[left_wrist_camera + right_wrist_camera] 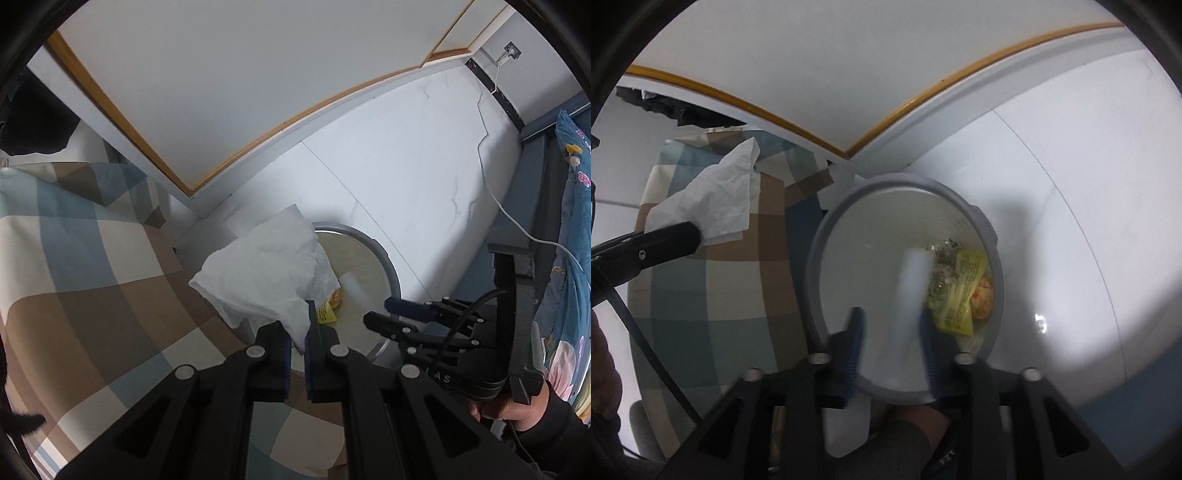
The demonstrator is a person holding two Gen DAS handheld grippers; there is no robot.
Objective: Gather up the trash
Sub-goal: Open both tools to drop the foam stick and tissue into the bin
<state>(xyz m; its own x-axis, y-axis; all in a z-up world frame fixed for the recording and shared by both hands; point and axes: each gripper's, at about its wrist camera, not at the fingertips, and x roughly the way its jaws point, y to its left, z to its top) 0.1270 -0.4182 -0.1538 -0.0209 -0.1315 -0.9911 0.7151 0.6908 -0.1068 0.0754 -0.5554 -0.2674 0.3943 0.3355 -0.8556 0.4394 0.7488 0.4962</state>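
From the left wrist, the left gripper (298, 332) is clamped on a crumpled white tissue (266, 266) above the grey bin (384, 258) beside the checked bedding (92, 258), while from the right wrist the right gripper (892, 325) hangs jaws apart over the bin, a blurred white scrap (912, 280) between them, touching neither.

One tissue (266, 266), one bin (960, 199)
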